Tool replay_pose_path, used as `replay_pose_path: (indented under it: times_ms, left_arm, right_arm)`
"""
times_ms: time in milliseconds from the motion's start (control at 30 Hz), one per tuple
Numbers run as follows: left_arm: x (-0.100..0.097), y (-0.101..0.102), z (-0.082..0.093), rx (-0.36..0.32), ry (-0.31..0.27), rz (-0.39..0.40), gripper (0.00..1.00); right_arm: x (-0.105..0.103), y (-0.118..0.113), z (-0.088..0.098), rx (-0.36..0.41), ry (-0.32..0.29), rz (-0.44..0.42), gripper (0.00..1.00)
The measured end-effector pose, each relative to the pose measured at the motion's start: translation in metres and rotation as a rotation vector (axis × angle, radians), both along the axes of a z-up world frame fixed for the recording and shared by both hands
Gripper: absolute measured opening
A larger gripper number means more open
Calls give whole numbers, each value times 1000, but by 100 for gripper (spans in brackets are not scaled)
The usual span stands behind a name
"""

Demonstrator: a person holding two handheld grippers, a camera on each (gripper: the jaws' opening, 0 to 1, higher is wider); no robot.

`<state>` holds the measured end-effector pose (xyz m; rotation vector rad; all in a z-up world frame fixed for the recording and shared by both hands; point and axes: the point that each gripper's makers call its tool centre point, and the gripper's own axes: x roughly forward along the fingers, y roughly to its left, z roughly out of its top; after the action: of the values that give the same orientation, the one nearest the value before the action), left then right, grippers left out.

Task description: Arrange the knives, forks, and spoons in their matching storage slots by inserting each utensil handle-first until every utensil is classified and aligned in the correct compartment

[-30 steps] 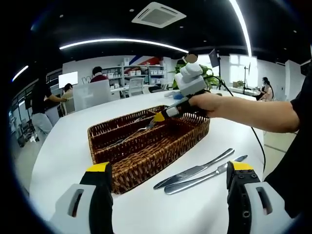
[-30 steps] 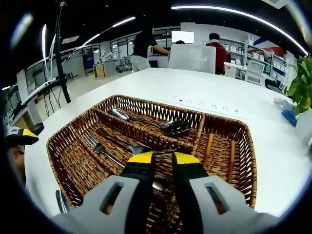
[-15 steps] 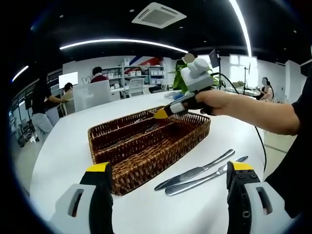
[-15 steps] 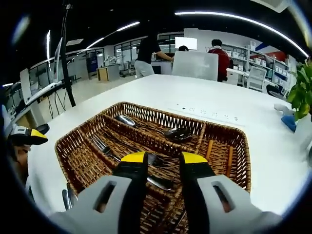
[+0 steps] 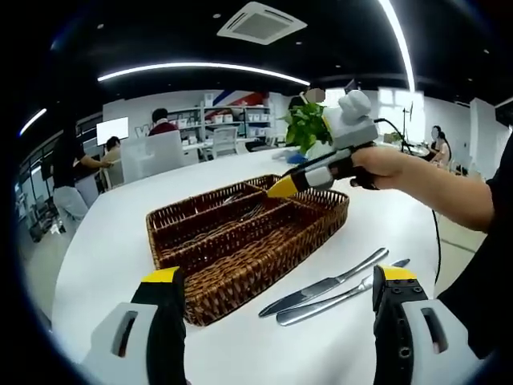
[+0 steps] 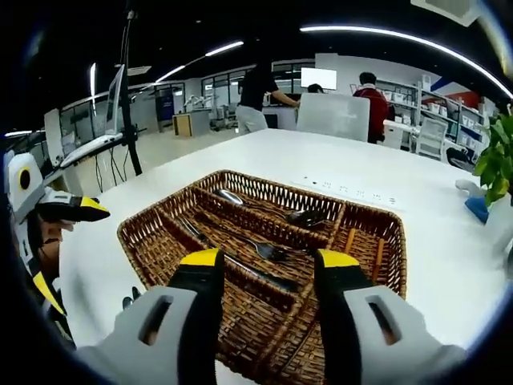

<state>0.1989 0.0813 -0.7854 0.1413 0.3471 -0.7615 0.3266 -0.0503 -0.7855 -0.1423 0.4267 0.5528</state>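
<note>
A brown wicker basket [image 5: 232, 277] with long slots stands on the white table. In the right gripper view its far slot holds spoons [image 6: 304, 216], the middle slot holds forks [image 6: 268, 251], and a short end section holds chopsticks [image 6: 362, 241]. Two knives [image 5: 325, 287] lie on the table to the right of the basket, close in front of my left gripper [image 5: 280, 274], which is open and holds nothing. My right gripper [image 6: 268, 258] hovers open above the basket's near wall [image 6: 152, 249], nothing between its fingers. From the left gripper view, the right gripper [image 5: 286, 188] hangs over the basket's far end.
The white table [image 5: 104, 265] stretches left and behind the basket. A potted green plant [image 5: 309, 128] stands beyond it. My left gripper [image 6: 76, 208] shows at the left edge of the right gripper view. People and desks are far behind.
My right gripper went from nearly shut low in the basket to wide open, rising and pulling back from it. A fork now lies free in the middle slot. The left gripper stayed put.
</note>
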Motion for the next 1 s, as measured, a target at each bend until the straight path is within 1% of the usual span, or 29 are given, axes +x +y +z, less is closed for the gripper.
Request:
replay_pose_path:
  times_ms: [100,300,367,433,500,567,700,800,933,1000]
  left_arm:
    - [2,1,1,-9,7,7,99]
    - [4,3,3,-4,10,19,99]
    - [5,4,5,-5,8,21,99]
    - [6,5,7,-3,6,24,99]
    - [7,6,8,-1,4,25,99]
    - [7,6,9,-2,4,24,99]
    - [7,6,11,-7,5,24,99]
    - [8,6,15,-42,0,26,100]
    - [9,9,16,-41,-7,34,100]
    - [9,11,17,-38,-9,36,100]
  right_arm:
    - [-10,-2,3,2,-4,13,52]
    - [-29,-12,12,26,-19,27,54]
    - [-35,-16,15,26,-27,30,57]
    - [-40,-20,17,29,-32,33,62]
    - [-45,-21,16,23,-29,44,67]
    - [-50,-25,15,11,-39,46,74]
    - [-56,-32,11,2,-34,37,79]
    - [-63,-35,8,7,-21,40,83]
    - [-72,-39,10,29,-16,43,87]
    - [-80,-41,11,55,-1,50,87]
